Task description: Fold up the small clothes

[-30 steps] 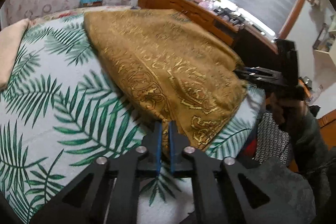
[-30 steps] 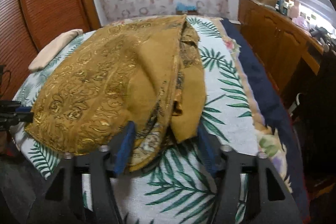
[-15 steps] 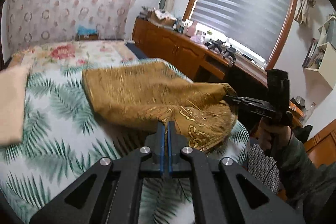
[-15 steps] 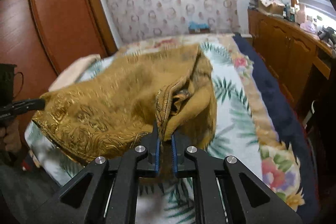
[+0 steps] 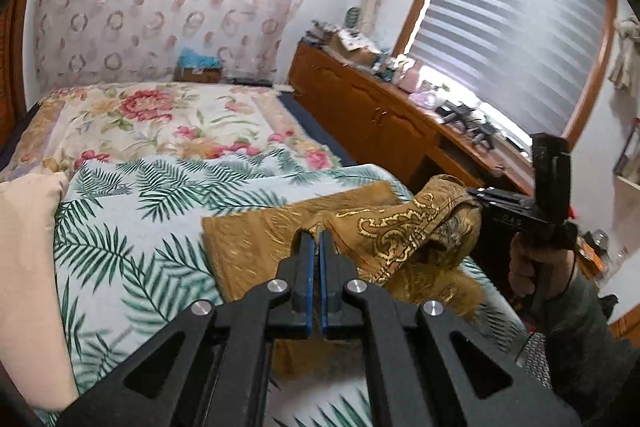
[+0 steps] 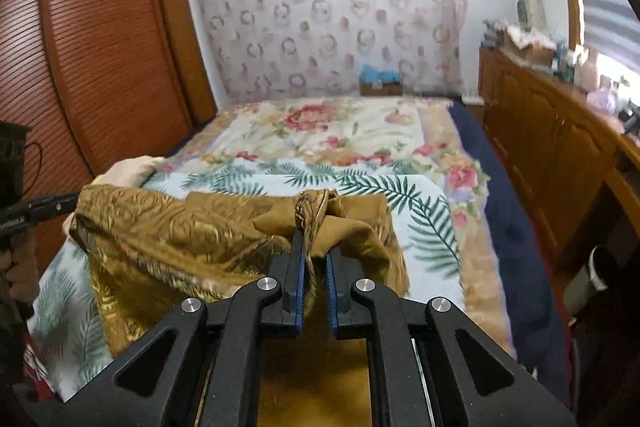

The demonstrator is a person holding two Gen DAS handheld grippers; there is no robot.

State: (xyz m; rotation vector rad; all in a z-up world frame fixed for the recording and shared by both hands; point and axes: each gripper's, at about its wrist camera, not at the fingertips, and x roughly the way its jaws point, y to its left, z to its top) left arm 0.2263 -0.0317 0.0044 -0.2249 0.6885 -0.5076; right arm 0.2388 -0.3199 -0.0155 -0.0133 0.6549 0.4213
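A golden-brown brocade cloth (image 5: 400,227) hangs lifted between my two grippers above the near end of the bed, its far part still lying on the sheet. In the left wrist view my left gripper (image 5: 318,241) is shut on one edge of the cloth. The right gripper (image 5: 478,197) pinches the other end, at the right of that view. In the right wrist view my right gripper (image 6: 316,243) is shut on a bunched fold of the cloth (image 6: 180,231). The left gripper (image 6: 68,201) holds the cloth's far left corner there.
The bed carries a palm-leaf sheet (image 5: 120,227) and a floral blanket (image 5: 160,119) farther back. A beige folded cloth (image 5: 24,267) lies at the left edge. A wooden cabinet (image 5: 360,107) runs along the right under the window, and a wardrobe (image 6: 100,47) stands left.
The right gripper went from open around the cloth to shut on it. Both grippers then rose and drew back, lifting the near edge of the cloth off the bed.
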